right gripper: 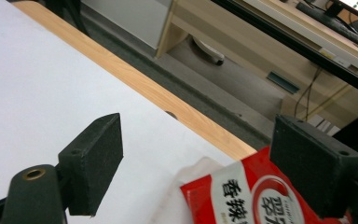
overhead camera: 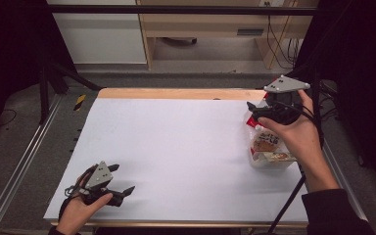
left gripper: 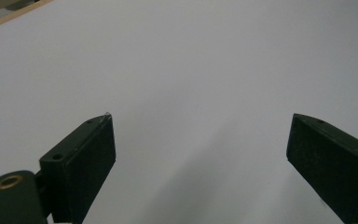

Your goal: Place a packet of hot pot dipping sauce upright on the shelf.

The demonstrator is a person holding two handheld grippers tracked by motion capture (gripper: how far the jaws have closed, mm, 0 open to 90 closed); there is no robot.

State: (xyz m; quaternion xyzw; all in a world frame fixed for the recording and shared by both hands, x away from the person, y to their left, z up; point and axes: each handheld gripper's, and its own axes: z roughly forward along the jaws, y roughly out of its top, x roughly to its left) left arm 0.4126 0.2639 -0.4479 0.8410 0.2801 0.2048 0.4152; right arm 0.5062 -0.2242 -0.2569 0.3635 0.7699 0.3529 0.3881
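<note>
Right gripper above the snack bags

The right gripper (overhead camera: 252, 108) had its jaws spread, empty, over the snack bags (overhead camera: 269, 147) at the table's (overhead camera: 176, 147) right edge; the left gripper (overhead camera: 120, 183) rested with jaws spread.

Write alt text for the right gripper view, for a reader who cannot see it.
The right gripper, its two black jaws wide apart with nothing pressed between them, hovers over a red-and-white printed plastic snack packet at the edge of a white table sheet. Beyond the sheet run a light wooden table edge and grey floor.
</note>
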